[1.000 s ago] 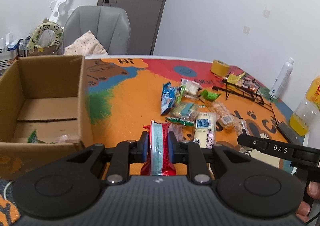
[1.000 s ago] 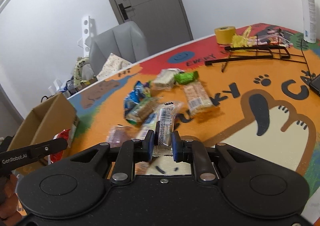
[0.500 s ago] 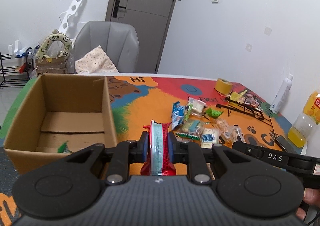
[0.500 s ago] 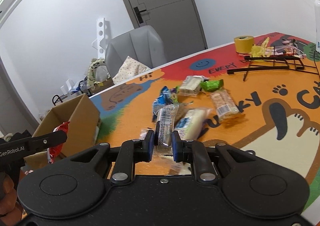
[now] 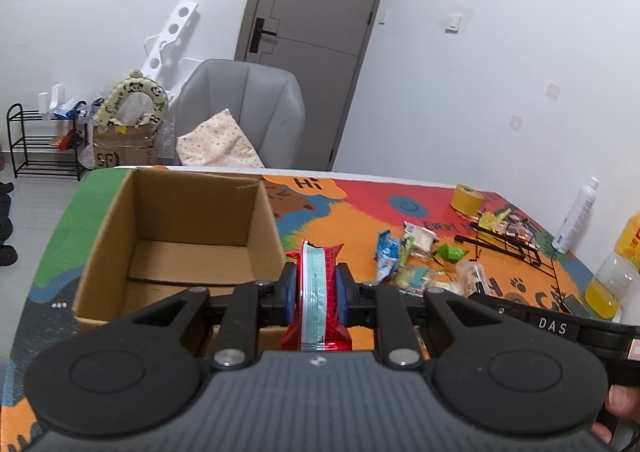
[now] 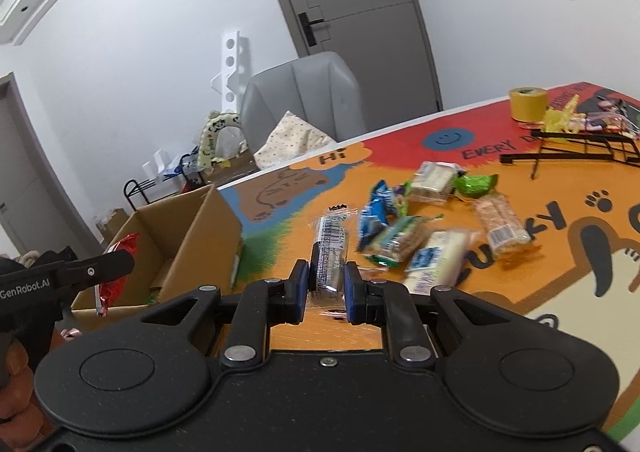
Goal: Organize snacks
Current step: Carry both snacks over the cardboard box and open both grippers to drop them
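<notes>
Snacks go into the cardboard box (image 5: 188, 236) at our table's (image 6: 280, 328) left edge. Our left gripper (image 5: 316, 288), nearer its right wall, pinches the red packet (image 5: 318, 292) upright; our right gripper (image 6: 326, 286) clamps the clear-wrapped bar (image 6: 330, 252), pointing forward, farther right.

A colourful cartoon-printed desk (image 5: 352, 208) carries a cardboard box (image 5: 180, 236) left of the tongs, scattered snack packets (image 6: 420, 228) ahead-right, and a tape roll (image 6: 527, 104) beyond.
</notes>
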Motion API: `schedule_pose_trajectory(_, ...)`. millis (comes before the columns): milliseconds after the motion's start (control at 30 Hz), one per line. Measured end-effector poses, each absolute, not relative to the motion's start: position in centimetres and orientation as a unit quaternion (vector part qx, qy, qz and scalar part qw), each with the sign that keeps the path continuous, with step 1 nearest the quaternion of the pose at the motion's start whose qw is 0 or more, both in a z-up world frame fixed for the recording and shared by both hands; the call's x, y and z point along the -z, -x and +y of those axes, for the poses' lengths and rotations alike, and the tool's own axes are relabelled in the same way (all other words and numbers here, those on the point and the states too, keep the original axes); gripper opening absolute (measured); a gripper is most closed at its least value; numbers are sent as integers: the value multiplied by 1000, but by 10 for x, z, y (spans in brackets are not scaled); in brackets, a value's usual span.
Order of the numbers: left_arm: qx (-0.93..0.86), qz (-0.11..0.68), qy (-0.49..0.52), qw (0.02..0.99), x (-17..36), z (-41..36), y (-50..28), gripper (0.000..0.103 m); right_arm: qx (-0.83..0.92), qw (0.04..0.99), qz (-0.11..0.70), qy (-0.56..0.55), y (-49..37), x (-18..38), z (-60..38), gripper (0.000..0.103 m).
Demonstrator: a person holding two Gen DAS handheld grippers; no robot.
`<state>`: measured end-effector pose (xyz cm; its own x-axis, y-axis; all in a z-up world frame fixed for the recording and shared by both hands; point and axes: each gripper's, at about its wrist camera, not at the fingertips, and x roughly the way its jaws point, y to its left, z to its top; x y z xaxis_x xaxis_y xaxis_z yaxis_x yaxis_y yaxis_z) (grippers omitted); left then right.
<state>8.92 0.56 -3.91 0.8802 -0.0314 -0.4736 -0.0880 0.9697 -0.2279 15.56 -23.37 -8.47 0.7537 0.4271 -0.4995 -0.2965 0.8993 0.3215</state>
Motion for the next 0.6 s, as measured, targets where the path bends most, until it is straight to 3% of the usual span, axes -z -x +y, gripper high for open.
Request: schedule_pose_trajectory(600,-62,242,158,955,47,71,-91,19,-233,922,297,-84,-167,78,-175,17)
